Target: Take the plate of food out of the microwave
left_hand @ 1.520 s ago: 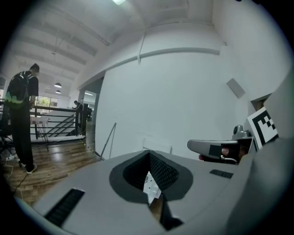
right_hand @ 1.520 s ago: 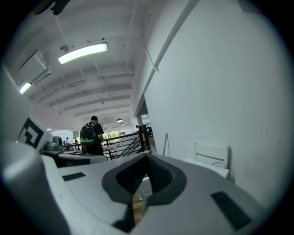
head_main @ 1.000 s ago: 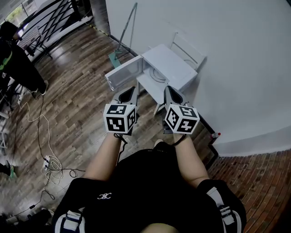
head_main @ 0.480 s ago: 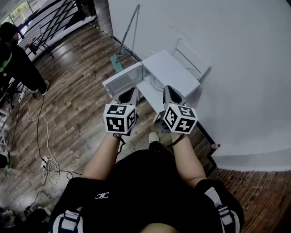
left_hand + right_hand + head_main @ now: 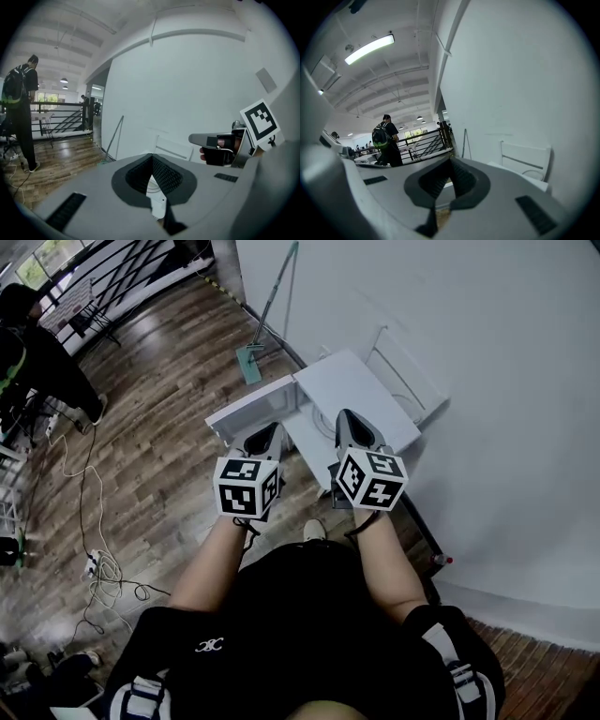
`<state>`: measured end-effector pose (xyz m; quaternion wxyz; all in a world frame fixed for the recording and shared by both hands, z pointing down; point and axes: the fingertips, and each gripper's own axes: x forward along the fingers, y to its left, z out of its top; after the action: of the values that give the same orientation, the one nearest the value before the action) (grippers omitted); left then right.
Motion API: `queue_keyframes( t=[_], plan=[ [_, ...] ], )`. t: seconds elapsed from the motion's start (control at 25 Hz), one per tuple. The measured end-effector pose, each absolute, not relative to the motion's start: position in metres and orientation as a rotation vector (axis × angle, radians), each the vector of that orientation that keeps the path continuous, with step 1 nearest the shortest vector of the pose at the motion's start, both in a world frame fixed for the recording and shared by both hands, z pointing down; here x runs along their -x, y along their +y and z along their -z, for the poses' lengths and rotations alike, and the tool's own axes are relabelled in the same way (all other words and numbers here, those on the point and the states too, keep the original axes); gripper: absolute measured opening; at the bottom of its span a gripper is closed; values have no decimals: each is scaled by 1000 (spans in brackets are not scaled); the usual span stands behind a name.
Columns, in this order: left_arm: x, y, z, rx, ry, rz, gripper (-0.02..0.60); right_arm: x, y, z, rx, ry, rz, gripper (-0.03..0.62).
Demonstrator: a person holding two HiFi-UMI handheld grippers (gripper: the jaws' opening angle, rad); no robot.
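White microwave (image 5: pixel 356 385), door (image 5: pixel 246 409) open | left gripper (image 5: pixel 268 431) closed, empty | right gripper (image 5: pixel 348 418) closed, empty | plate (image 5: pixel 324 425) seemingly inside

The white microwave (image 5: pixel 356 390) stands against the wall, its door (image 5: pixel 246 414) swung open leftward; a pale plate (image 5: pixel 323 425) rim barely shows inside.

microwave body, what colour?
White. The microwave shows best in the head view.
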<state>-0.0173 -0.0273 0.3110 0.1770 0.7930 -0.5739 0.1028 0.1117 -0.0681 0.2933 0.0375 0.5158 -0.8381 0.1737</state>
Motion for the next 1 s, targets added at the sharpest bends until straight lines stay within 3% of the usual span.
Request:
queue_keyframes(
  t=[0.64,1.0],
  plan=[
    [24,-105,-385,-1971,-1664,-184,-2,-80,-145,-351,-1237,-2623,-543,14],
    [24,-133,-498,-1902,-1473,-193,-2,-64,-152,-426,-1159,-2478,-551,14]
  ],
)
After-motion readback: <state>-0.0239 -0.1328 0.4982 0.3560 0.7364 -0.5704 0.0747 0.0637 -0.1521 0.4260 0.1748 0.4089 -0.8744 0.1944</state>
